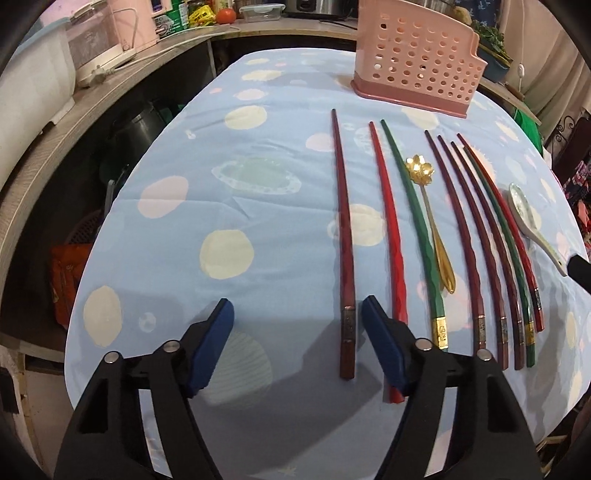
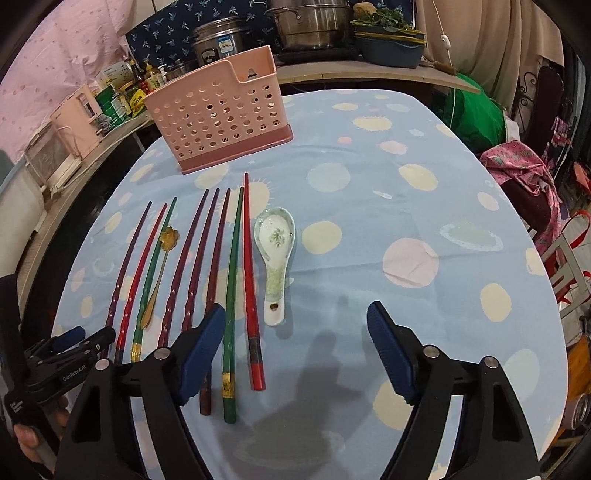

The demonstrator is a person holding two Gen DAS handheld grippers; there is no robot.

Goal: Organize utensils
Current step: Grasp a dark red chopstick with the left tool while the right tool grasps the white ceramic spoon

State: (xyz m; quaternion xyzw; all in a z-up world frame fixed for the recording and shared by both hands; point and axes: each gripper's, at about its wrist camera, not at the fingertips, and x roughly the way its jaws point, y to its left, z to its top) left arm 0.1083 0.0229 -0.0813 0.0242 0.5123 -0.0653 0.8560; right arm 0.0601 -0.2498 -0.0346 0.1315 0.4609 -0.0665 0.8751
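Chopsticks [image 1: 346, 236] lie side by side, tips toward the pink holder [image 1: 417, 62].

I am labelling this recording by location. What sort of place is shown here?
Most likely a home kitchen or dining corner: a table with chopsticks and spoons, steel pots and sauce bottles on the counter behind.

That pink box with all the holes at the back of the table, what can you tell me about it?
The pink box looks like a plastic cutlery holder. Its pale pink walls are pierced by rows of round holes, and it sits in a darker pink base tray. The top is open, one end rises higher with a small hanging slot, and a divider seems to show inside. It stands upright on the spotted blue tablecloth, beyond the row of chopsticks, touching none of them. Nothing can be seen inside it.
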